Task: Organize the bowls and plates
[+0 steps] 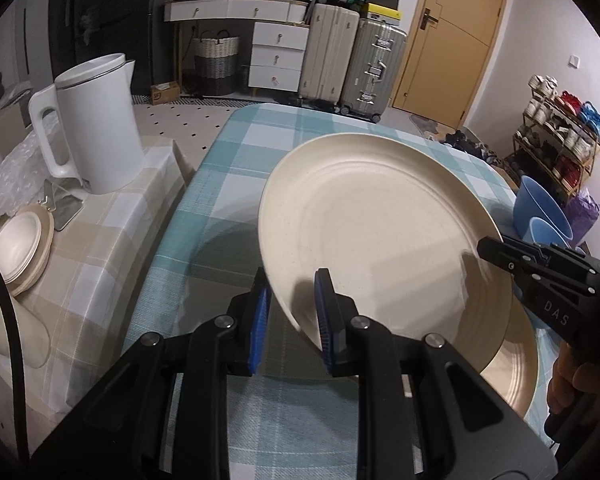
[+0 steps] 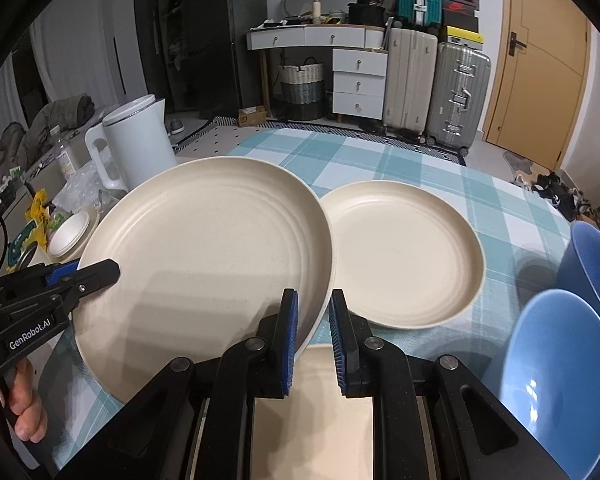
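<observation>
Now you hold one big cream plate (image 2: 204, 248) up off the table (image 1: 228, 168) with both tongs. Your left gripper (image 1: 290, 312) pinches the near rim of the plate, one blue pad on each side of the rim. Your right gripper (image 2: 314, 332) pinches the rim on the other side of the same plate. Both sets of tongs are pressed tight on the plate's thin edge. The plate is tilted, not flat.

Under the lifted plate you can see another cream plate (image 1: 516, 368) lying flat on the blue and white checked cloth. In the right wrist view, a smaller cream plate (image 2: 404, 252) lies flat on the cloth, just right of the lifted one. Two blue bowls (image 2: 560, 368) stand at the right edge of the table, one near and one a bit farther.

On the left, a side table with a tan checked cloth (image 1: 100, 272) holds a white kettle (image 1: 96, 128). Near the kettle is a small stack of cream dishes (image 1: 20, 248). Far across the room you see white drawers (image 1: 278, 56), suitcases (image 1: 352, 60) and a yellow door (image 1: 456, 32).

Your hand (image 2: 26, 404) shows at the lower left of the right wrist view, gripping the left tool's handle.
</observation>
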The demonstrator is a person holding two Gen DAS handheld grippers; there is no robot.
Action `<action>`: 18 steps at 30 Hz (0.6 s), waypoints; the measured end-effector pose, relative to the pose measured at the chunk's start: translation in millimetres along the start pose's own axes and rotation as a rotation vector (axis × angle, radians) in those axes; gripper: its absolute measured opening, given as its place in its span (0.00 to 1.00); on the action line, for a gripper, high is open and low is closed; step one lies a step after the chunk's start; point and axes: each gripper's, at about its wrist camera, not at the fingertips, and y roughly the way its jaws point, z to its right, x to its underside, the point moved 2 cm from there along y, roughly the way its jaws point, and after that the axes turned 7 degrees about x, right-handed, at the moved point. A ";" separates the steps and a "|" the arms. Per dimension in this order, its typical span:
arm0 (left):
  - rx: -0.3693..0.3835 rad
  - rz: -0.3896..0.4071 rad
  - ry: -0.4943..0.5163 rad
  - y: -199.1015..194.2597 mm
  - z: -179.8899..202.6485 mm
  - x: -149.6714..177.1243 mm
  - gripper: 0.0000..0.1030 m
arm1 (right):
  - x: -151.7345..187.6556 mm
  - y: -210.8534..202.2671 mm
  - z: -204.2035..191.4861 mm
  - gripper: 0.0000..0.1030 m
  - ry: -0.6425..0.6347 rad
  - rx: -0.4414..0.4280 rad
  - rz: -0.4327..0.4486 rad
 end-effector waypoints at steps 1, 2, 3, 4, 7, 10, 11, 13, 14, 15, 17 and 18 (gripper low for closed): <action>0.004 -0.002 0.007 -1.2 4.2 0.5 0.18 | 1.3 -4.2 3.0 0.16 0.005 0.005 0.003; 0.006 -0.003 0.014 -1.8 6.5 0.6 0.18 | 1.5 -5.3 5.3 0.16 0.010 0.009 0.004; 0.009 -0.004 0.023 -2.9 11.1 1.2 0.18 | 2.8 -8.6 8.3 0.16 0.016 0.014 0.003; 0.014 -0.005 0.029 -3.5 14.9 1.6 0.18 | 3.5 -10.8 9.6 0.16 0.021 0.019 0.002; 0.027 -0.012 0.043 -3.9 23.6 3.4 0.18 | 7.7 -17.1 17.1 0.16 0.035 0.031 0.000; 0.047 -0.021 0.052 -4.5 30.8 4.4 0.18 | 11.1 -24.2 24.0 0.16 0.046 0.043 0.000; 0.052 -0.023 0.057 -4.9 33.4 4.9 0.18 | 12.4 -25.6 25.7 0.16 0.049 0.045 0.000; 0.059 -0.027 0.069 -6.1 39.8 6.4 0.18 | 15.9 -29.1 29.5 0.16 0.057 0.049 -0.002; 0.061 -0.030 0.074 -6.1 41.1 6.2 0.18 | 18.1 -31.1 31.3 0.16 0.060 0.052 -0.002; 0.064 -0.031 0.079 -6.9 43.7 7.0 0.18 | 20.4 -33.2 33.1 0.16 0.065 0.055 -0.001; 0.071 -0.040 0.087 -6.7 46.9 7.6 0.18 | 24.2 -35.9 36.7 0.16 0.070 0.061 -0.002; 0.075 -0.044 0.091 -6.9 49.2 8.4 0.18 | 26.1 -37.8 38.0 0.16 0.072 0.065 -0.002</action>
